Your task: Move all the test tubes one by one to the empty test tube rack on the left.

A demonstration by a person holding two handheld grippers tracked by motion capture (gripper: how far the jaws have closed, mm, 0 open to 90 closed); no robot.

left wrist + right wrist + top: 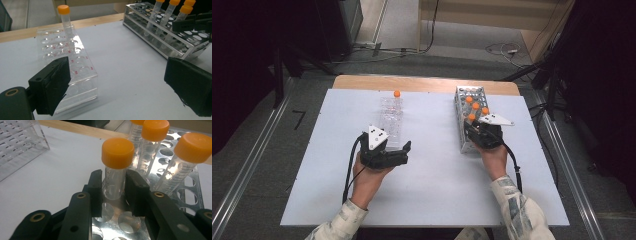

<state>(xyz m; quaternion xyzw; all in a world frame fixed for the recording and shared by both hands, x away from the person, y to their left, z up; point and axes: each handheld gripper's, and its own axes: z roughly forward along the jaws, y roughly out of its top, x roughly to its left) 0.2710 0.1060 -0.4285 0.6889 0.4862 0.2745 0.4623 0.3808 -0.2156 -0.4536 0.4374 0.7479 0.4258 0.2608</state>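
The orange-capped tube (115, 176) nearest me stands upright in the metal rack (462, 131) on the right side of the table, and my right gripper (113, 192) has its jaws closed in on the clear barrel just below the cap. From the right gripper view the pads look to be touching the tube on both sides, so I judge it as held, though only lightly seated.

3 more capped tubes (152, 147) stand close behind it in the same rack, so I want to lift straight up along the tube's own axis, not tilt it, or the cap may knock a neighbour or the tip may bind in its hole. I keep the grip firm but not crushing, since the barrel is smooth plastic and could slip.

The clear plastic rack (72, 72) sits well apart on the left, with 1 tube (65, 21) already standing at its far end. My left gripper (387, 152) rests just beside that rack's near end, jaws wide and empty. I judge it best used to steady the clear rack, which looks light enough to slide on the white tabletop (432, 190) when a tube is pressed in.
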